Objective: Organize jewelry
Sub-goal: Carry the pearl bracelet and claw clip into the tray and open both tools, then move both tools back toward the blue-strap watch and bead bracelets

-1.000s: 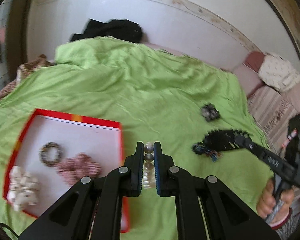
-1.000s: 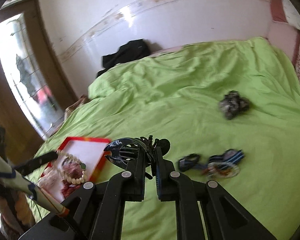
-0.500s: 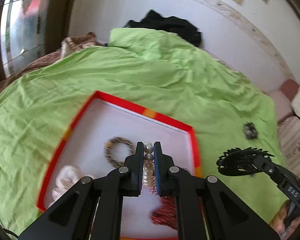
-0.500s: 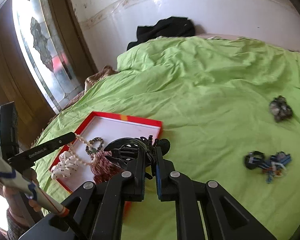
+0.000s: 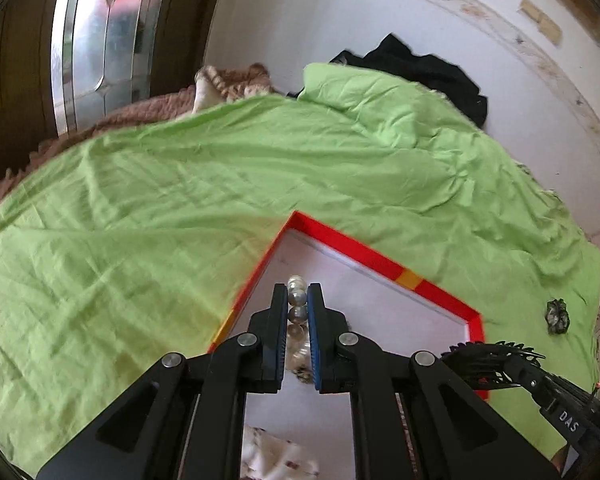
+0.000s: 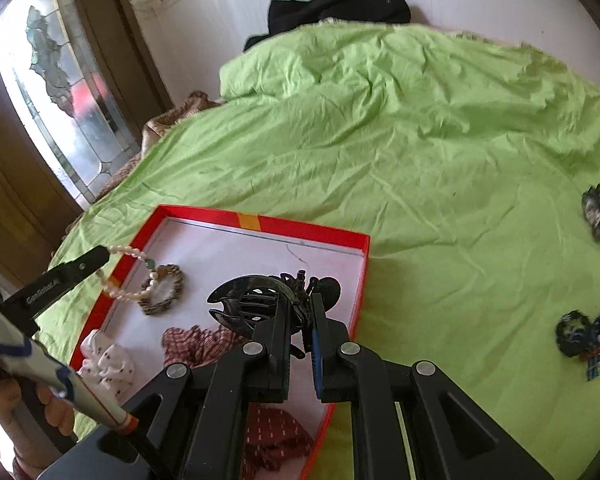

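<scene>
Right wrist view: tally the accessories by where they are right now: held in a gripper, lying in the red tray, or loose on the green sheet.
Held in a gripper: 2, pearl bracelet in the left gripper, black claw clip in the right gripper
Lying in the red tray: 4
Loose on the green sheet: 2
Total: 8

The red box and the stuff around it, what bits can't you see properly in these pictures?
- Red box, left wrist view: the left gripper hides its near part.
- Pearl bracelet, left wrist view: only a few beads show between the shut jaws.
- Black hair claw, right wrist view: the right gripper hides its rear.
- Dark items on the green sheet, right wrist view: blurred, too small to name.
</scene>
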The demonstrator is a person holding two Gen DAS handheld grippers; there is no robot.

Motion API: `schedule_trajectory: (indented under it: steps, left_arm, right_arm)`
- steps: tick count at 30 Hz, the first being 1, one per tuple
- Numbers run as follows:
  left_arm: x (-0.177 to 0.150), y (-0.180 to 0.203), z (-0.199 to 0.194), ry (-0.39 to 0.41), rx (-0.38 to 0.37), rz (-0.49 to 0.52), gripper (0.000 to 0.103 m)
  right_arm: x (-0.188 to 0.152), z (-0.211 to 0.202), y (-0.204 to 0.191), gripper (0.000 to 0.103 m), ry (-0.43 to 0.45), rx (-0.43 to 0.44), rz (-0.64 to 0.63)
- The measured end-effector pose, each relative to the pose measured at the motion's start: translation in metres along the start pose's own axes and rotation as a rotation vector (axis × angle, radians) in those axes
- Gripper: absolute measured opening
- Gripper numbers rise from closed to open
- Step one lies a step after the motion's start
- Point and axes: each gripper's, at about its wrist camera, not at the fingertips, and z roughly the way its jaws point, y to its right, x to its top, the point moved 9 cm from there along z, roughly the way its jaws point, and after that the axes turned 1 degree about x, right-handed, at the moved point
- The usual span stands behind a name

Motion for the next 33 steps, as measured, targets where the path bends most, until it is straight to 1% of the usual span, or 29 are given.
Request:
schedule_trajectory:
  steps: [2, 5, 9, 13, 15, 17, 19, 20, 21, 22, 24, 25, 27, 30, 33]
  left_arm:
    - [-0.003, -0.008, 0.01, -0.026, 0.015, -0.015, 0.009]
    - [-0.008, -0.011, 0.019, -0.053, 0.016, -0.026, 0.009]
    - [-0.008, -0.008, 0.019, -0.05, 0.015, -0.012, 0.009]
    - [-0.005, -0.009, 0.014, -0.025, 0.044, -0.004, 0.009]
    - [-0.004, -0.008, 0.013, -0.022, 0.042, -0.005, 0.01]
    - [-0.004, -0.008, 0.01, -0.015, 0.049, -0.003, 0.015]
    - [-0.003, -0.007, 0.004, 0.006, 0.063, 0.008, 0.025]
    - [-0.001, -0.005, -0.001, 0.026, 0.067, 0.014, 0.028]
    - [0.0, -0.004, -0.005, 0.037, 0.067, 0.018, 0.033]
    - [0.0, -0.002, -0.01, 0.054, 0.063, 0.024, 0.037]
    - [0.003, 0.003, -0.021, 0.085, 0.057, 0.041, 0.04]
    - [0.003, 0.005, -0.025, 0.095, 0.059, 0.046, 0.045]
    - [0.003, 0.009, -0.034, 0.121, 0.058, 0.056, 0.048]
    - [0.0, 0.016, -0.045, 0.142, 0.057, 0.083, 0.048]
    - [-0.006, 0.025, -0.053, 0.158, 0.061, 0.116, 0.049]
  right_arm:
    - [0.001, 0.011, 0.002, 0.009, -0.013, -0.007, 0.019]
    - [0.002, 0.025, 0.002, 0.009, -0.028, -0.023, 0.029]
    - [0.008, 0.033, 0.0, 0.01, -0.021, -0.041, 0.019]
    - [0.01, 0.034, -0.004, 0.011, -0.015, -0.064, -0.015]
    - [0.01, 0.033, -0.004, 0.013, -0.011, -0.078, -0.032]
    - [0.009, 0.031, -0.002, 0.019, -0.008, -0.099, -0.046]
    - [0.008, 0.027, 0.0, 0.029, -0.003, -0.102, -0.048]
    - [0.008, 0.024, 0.002, 0.032, 0.002, -0.107, -0.051]
    - [0.009, 0.022, 0.002, 0.04, 0.009, -0.111, -0.054]
    - [0.009, 0.018, 0.003, 0.041, 0.016, -0.12, -0.059]
    - [0.01, 0.011, 0.004, 0.041, 0.027, -0.136, -0.075]
    - [0.009, 0.007, 0.005, 0.041, 0.03, -0.138, -0.081]
    - [0.005, -0.003, 0.007, 0.041, 0.039, -0.145, -0.091]
    - [-0.003, -0.017, 0.014, 0.043, 0.051, -0.157, -0.1]
    - [-0.017, -0.032, 0.028, 0.045, 0.054, -0.155, -0.076]
